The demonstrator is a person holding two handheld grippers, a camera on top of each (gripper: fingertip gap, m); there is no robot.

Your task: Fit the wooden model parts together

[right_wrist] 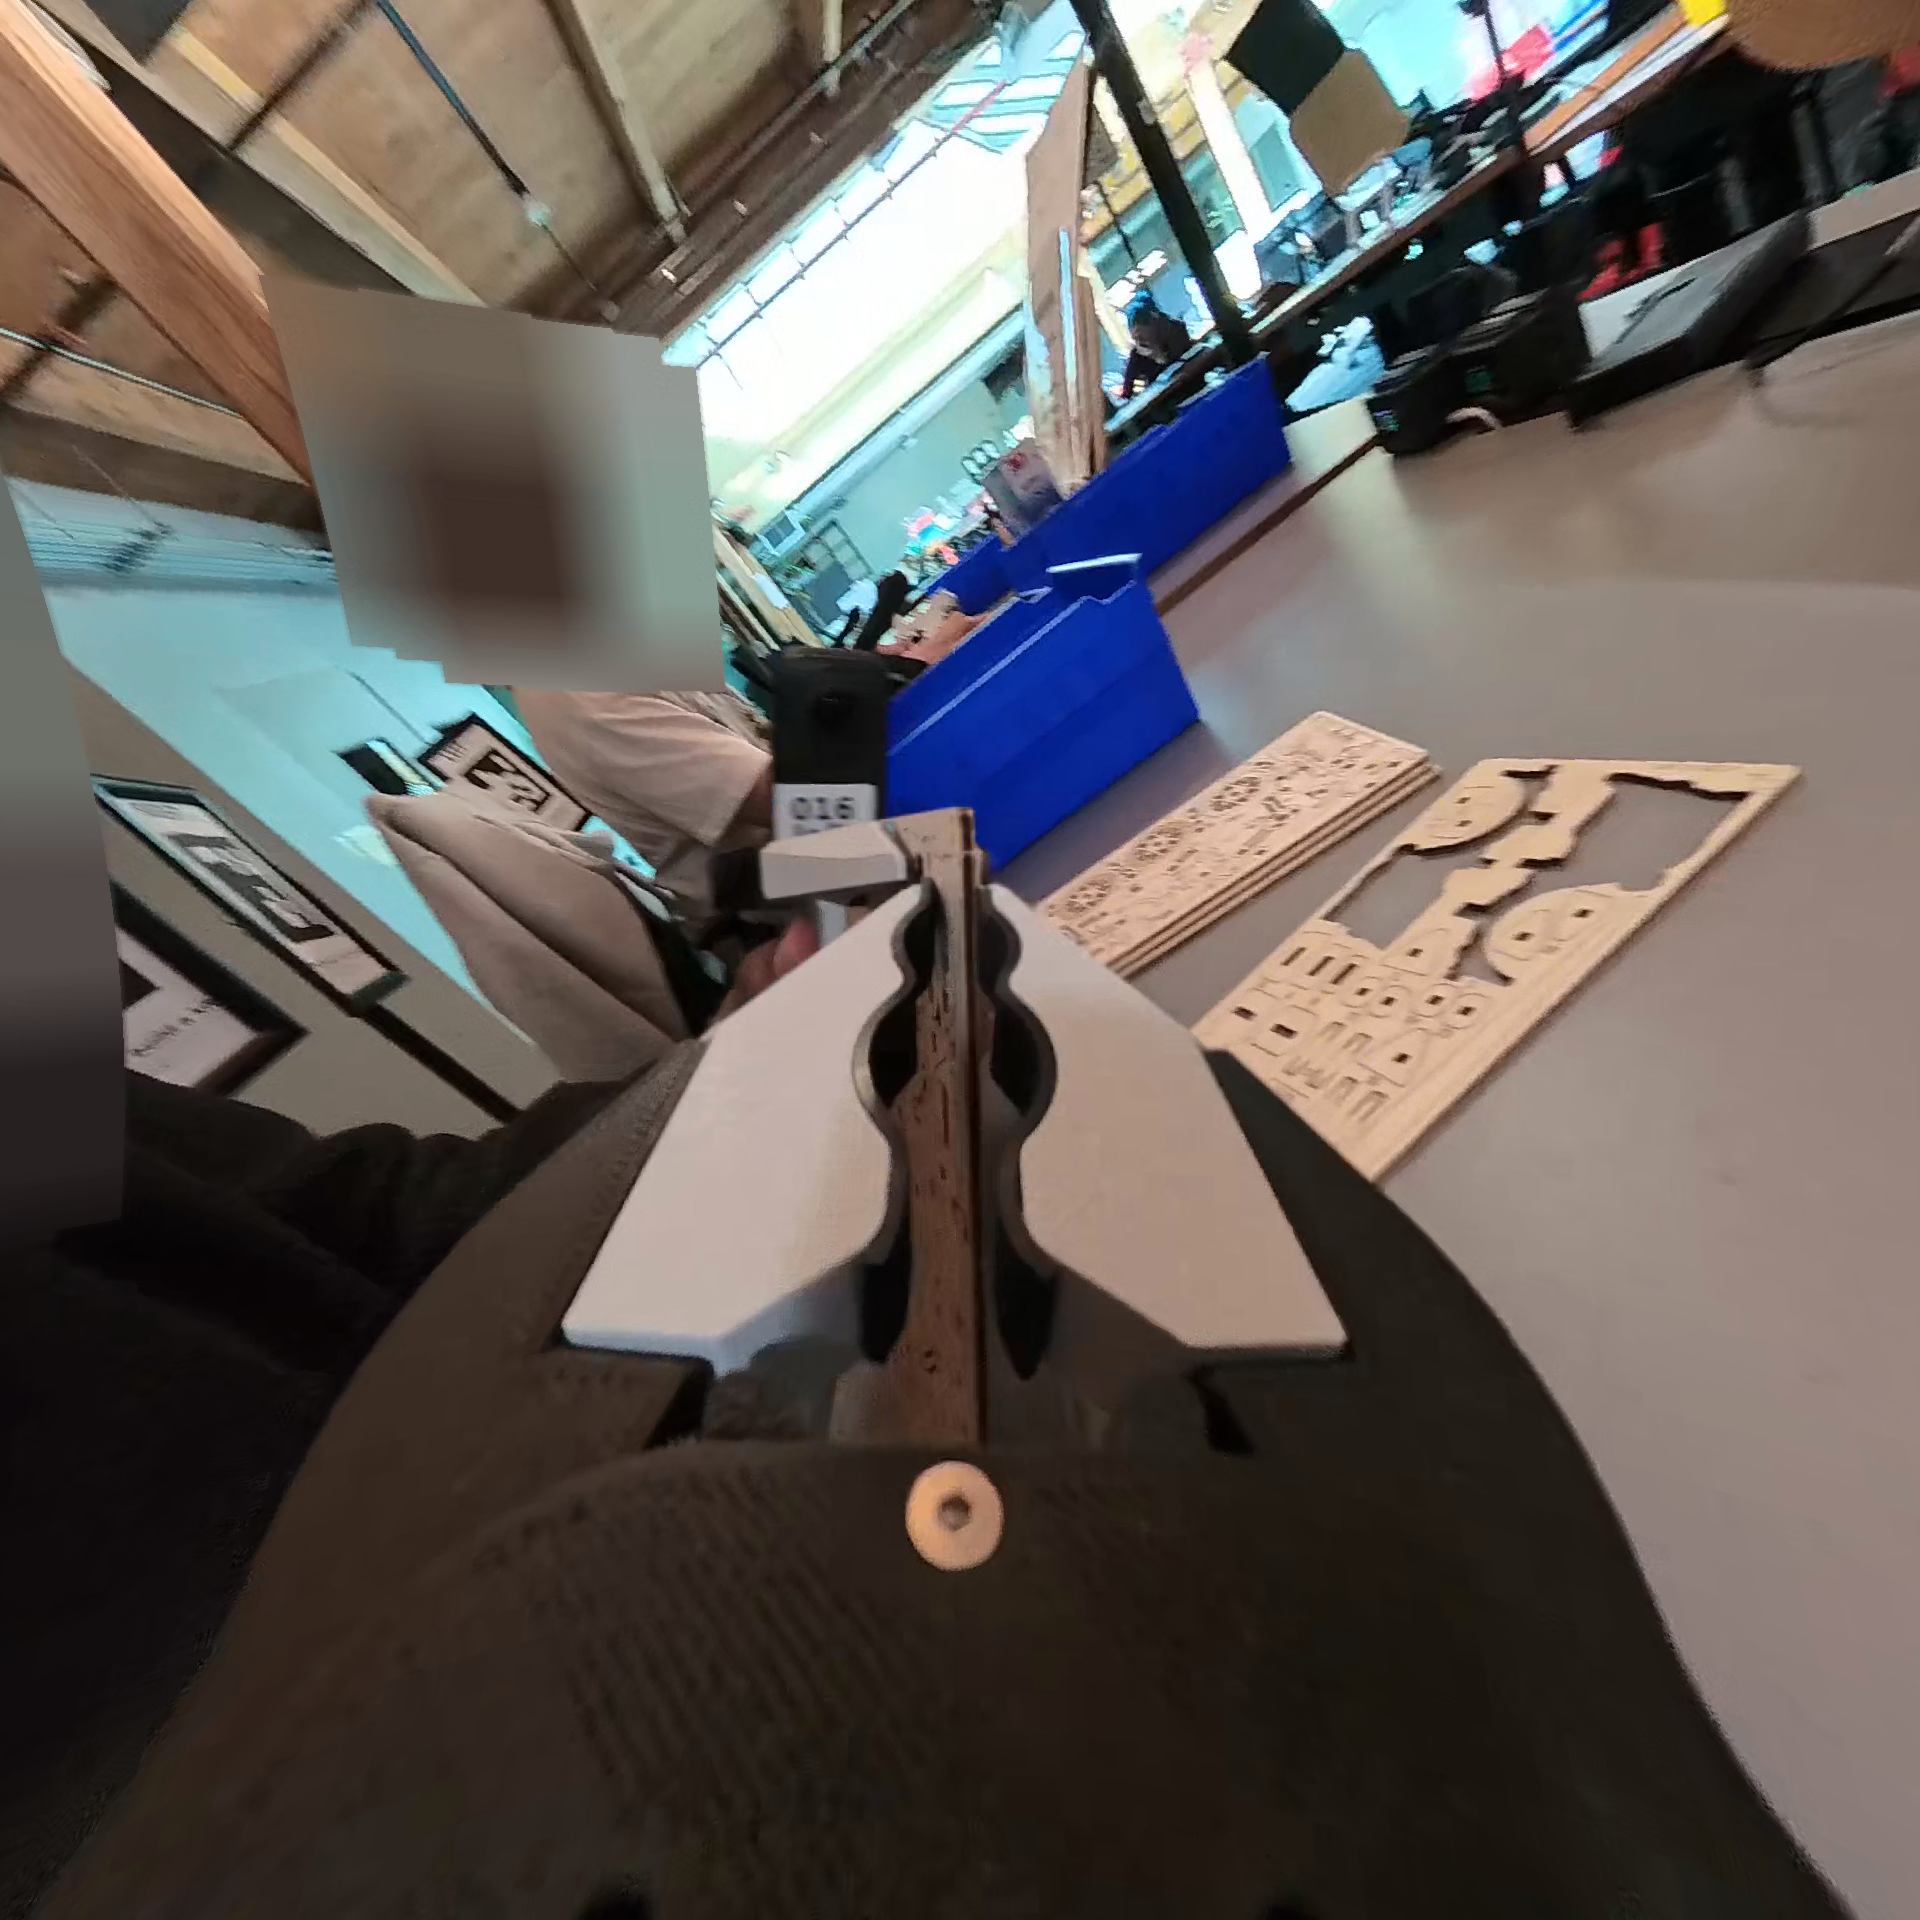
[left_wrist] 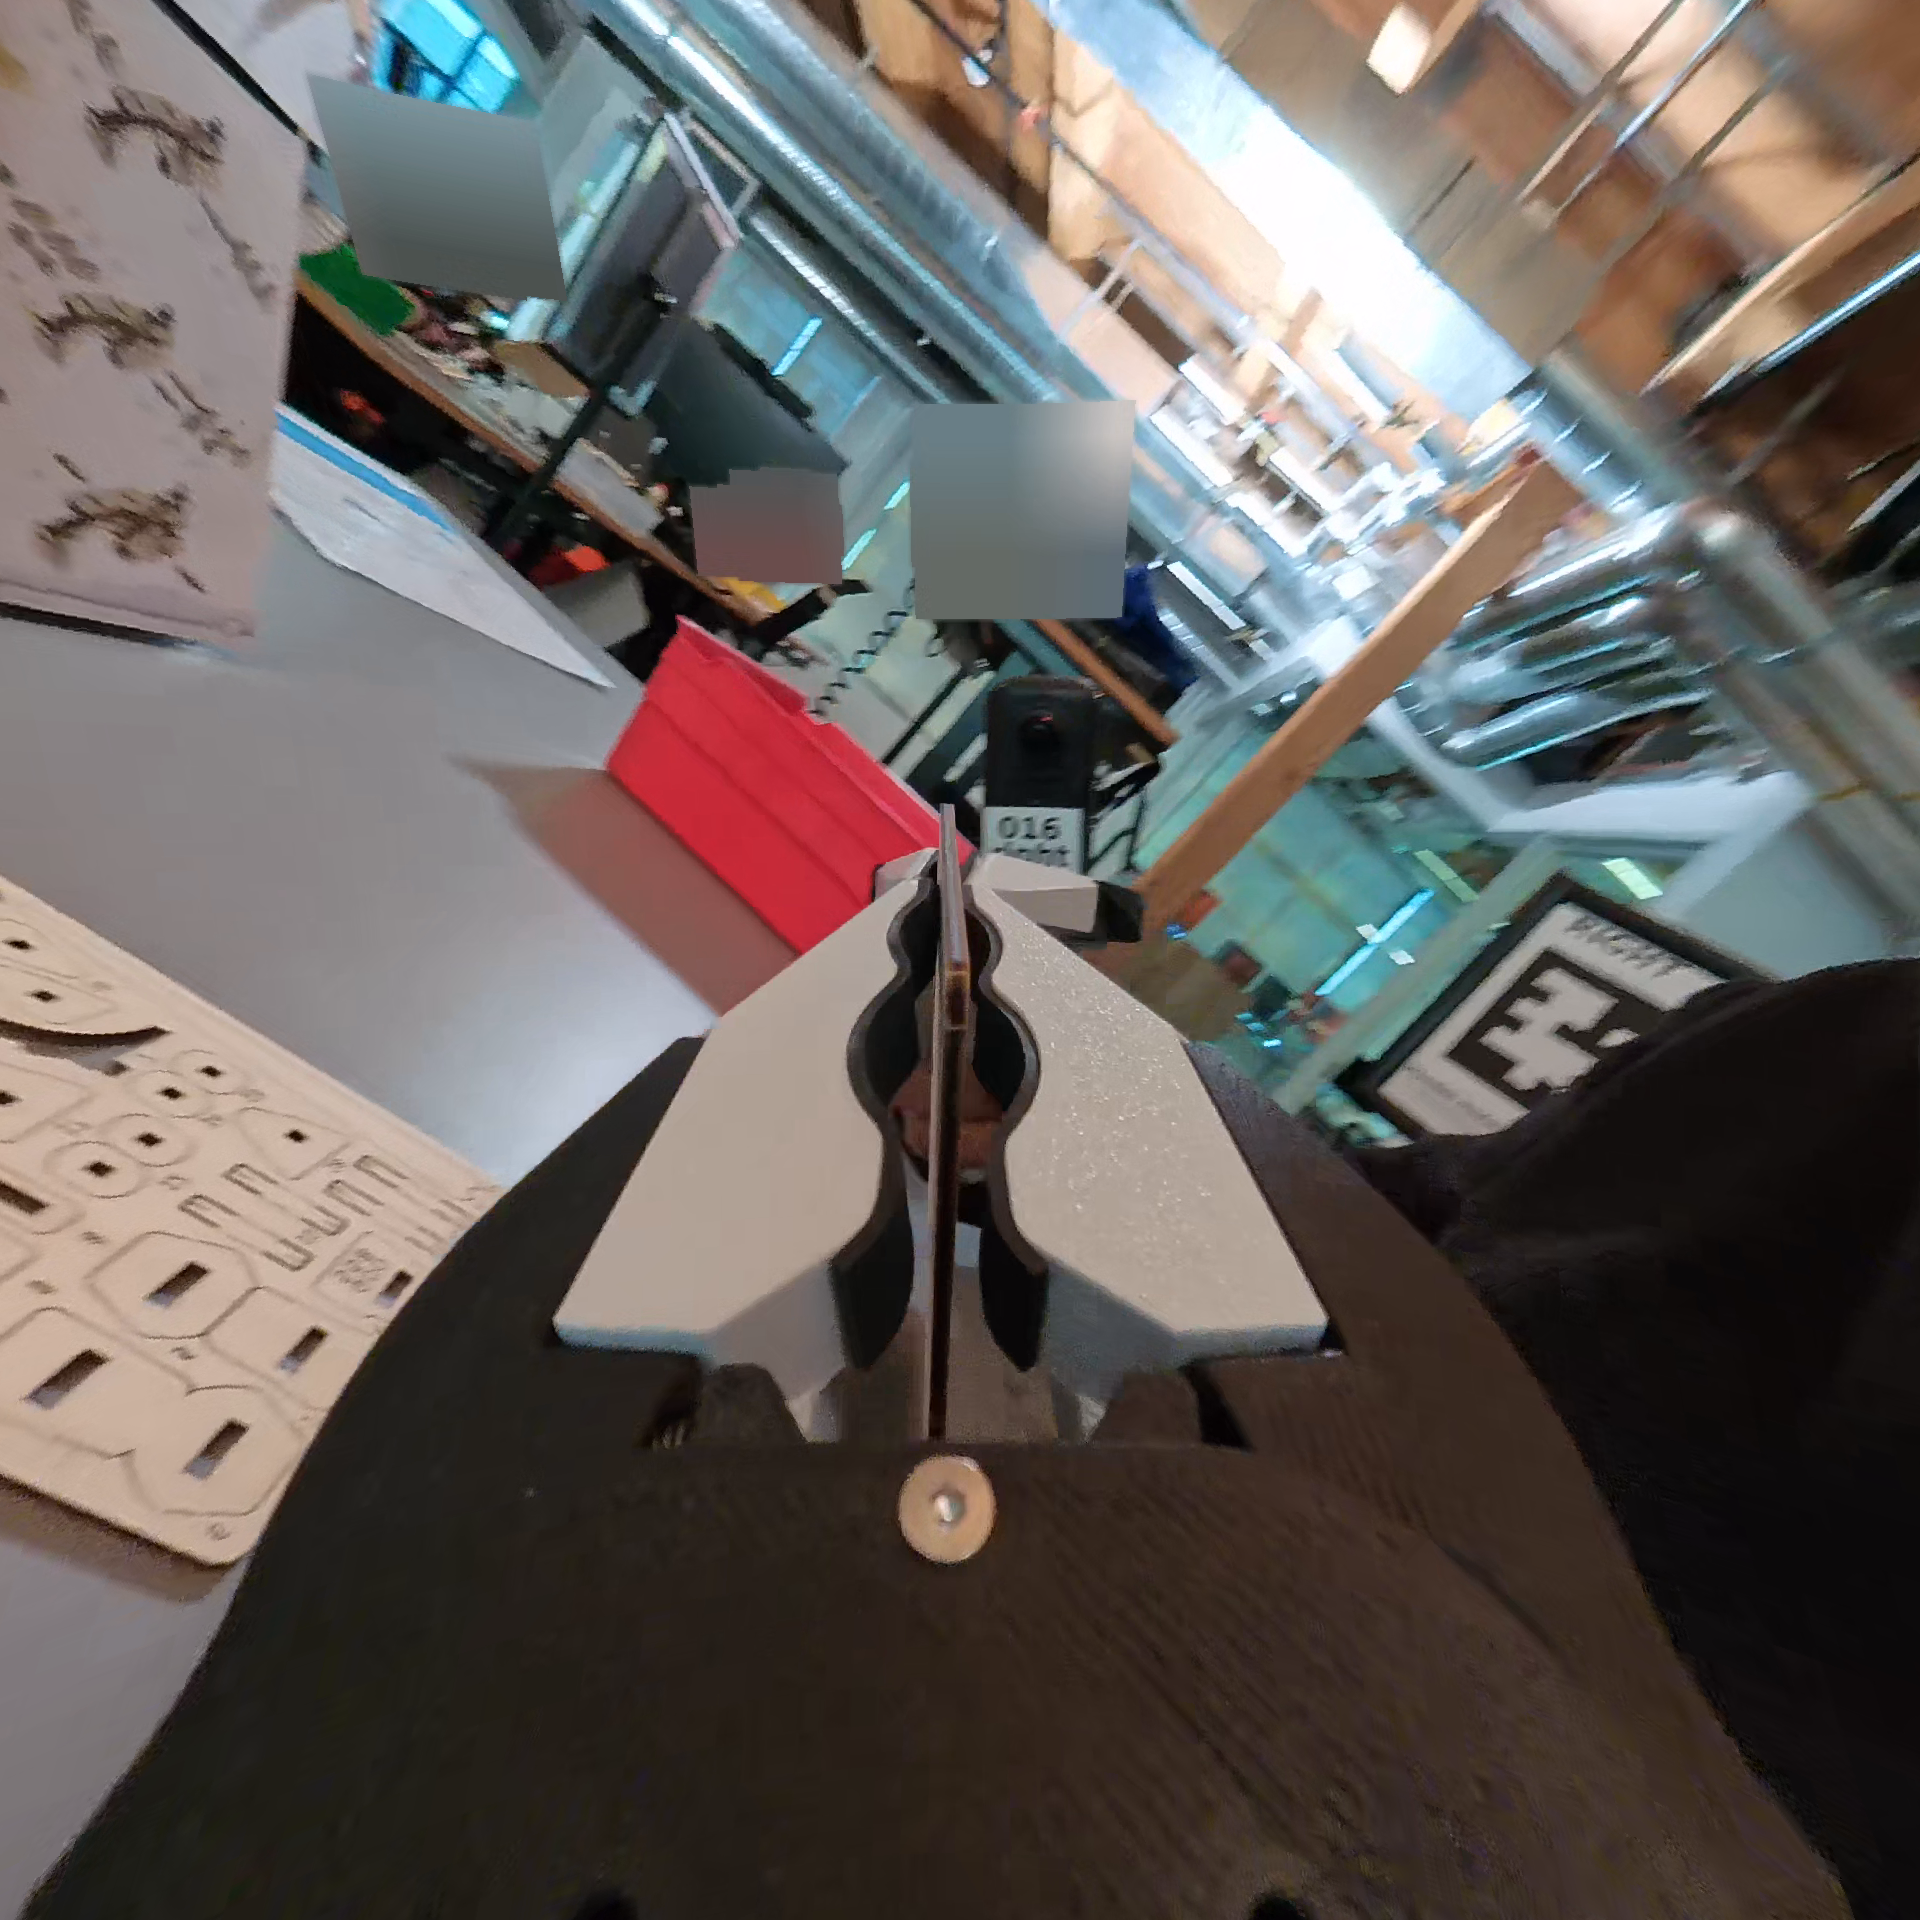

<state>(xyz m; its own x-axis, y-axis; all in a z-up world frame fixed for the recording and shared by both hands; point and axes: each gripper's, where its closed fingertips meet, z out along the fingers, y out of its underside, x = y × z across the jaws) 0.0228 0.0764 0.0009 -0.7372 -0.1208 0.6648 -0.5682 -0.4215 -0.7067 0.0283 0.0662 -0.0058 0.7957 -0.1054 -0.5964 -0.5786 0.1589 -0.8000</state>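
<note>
In the left wrist view, my left gripper [left_wrist: 948, 896] is shut on a thin wooden model part [left_wrist: 951, 1039], which I see edge-on running out past the fingertips. The right gripper's grey fingers [left_wrist: 1044, 896] sit on either side of that part's far end. In the right wrist view, my right gripper [right_wrist: 940, 894] is shut on a layered wooden model part [right_wrist: 940, 1091] with engraved marks. A grey finger [right_wrist: 821, 868] of the left gripper touches its far end from the left. Both grippers are tilted and held above the table, tip to tip.
A grey table [left_wrist: 312, 831] carries a red bin [left_wrist: 748, 769], a punched wooden sheet [left_wrist: 156, 1226] and a printed sheet [left_wrist: 125, 312]. On the right side are blue bins [right_wrist: 1039, 707], a stack of wooden sheets [right_wrist: 1247, 862] and a cut-out sheet [right_wrist: 1507, 935]. A person in beige [right_wrist: 644, 769] sits beyond. My left and right fingertips are right by each other.
</note>
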